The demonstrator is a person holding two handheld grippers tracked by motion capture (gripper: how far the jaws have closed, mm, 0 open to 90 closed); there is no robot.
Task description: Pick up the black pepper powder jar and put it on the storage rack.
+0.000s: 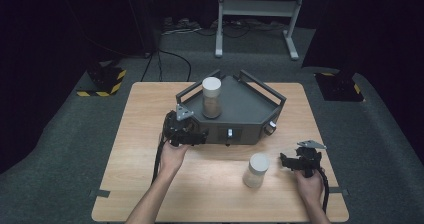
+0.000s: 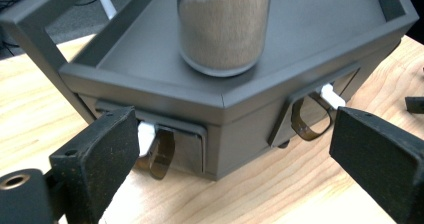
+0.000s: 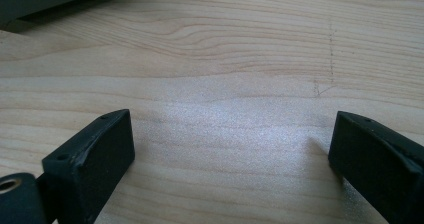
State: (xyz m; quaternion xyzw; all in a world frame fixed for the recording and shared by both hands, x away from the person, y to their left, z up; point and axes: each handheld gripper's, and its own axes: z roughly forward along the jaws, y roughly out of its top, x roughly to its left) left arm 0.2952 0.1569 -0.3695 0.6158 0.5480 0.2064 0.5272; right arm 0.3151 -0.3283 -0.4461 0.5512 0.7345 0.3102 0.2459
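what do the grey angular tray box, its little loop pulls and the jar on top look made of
Grey angular tray box: matte, evenly grey, sharp-edged, probably painted metal or plastic. Brown loop pulls: thin, translucent amber strips, apparently flexible plastic film. Clear round jar: see-through glossy wall showing tan grains, glass or clear plastic; its white lid looks plastic.

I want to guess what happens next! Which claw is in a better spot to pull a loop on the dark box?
Probably the left claw. It sits open right at the dark box, with a brown loop beside one pad. The right claw hangs open over bare table, beyond the jar.
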